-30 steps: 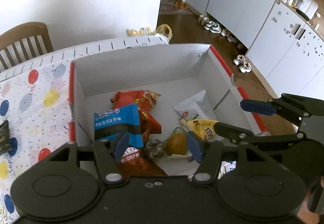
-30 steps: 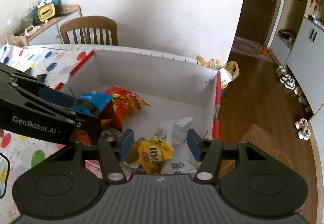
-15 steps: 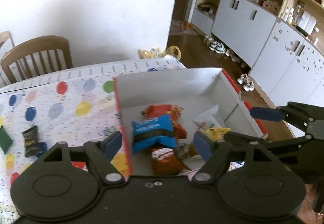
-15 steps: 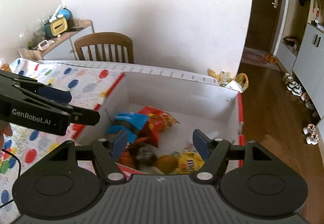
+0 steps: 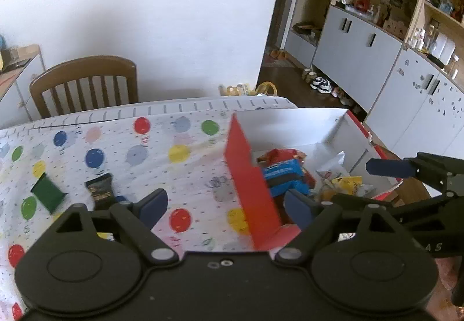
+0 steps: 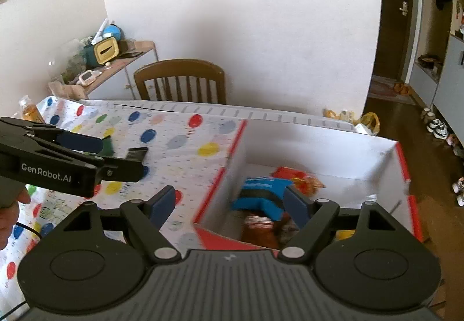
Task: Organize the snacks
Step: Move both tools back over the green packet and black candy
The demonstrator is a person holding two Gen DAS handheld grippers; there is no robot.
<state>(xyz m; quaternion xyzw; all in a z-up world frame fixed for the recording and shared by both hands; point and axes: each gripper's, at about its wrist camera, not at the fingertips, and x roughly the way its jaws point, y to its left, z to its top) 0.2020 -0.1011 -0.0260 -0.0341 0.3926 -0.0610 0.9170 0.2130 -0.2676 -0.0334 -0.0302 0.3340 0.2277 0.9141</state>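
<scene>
A red and white cardboard box (image 5: 249, 176) stands on the balloon tablecloth (image 5: 130, 152) and holds several snacks, among them a blue packet (image 5: 282, 177), a red bag (image 5: 279, 154) and a yellow packet (image 5: 346, 183). A green packet (image 5: 47, 195) and a dark packet (image 5: 100, 187) lie on the cloth to the left. My left gripper (image 5: 223, 205) is open and empty above the box's left wall. My right gripper (image 6: 229, 202) is open and empty above the same wall (image 6: 229, 161). The blue packet (image 6: 262, 195) also shows in the right wrist view.
A wooden chair (image 5: 84, 83) stands at the table's far side. A side table with clutter (image 6: 101, 57) is at the far left. Cabinets (image 5: 377, 60) and shoes line the floor on the right. The table edge runs right beside the box.
Both grippers have pulled back and shifted left, away from above the box's inside to over its left wall. More tablecloth and the two loose packets have come into view.
</scene>
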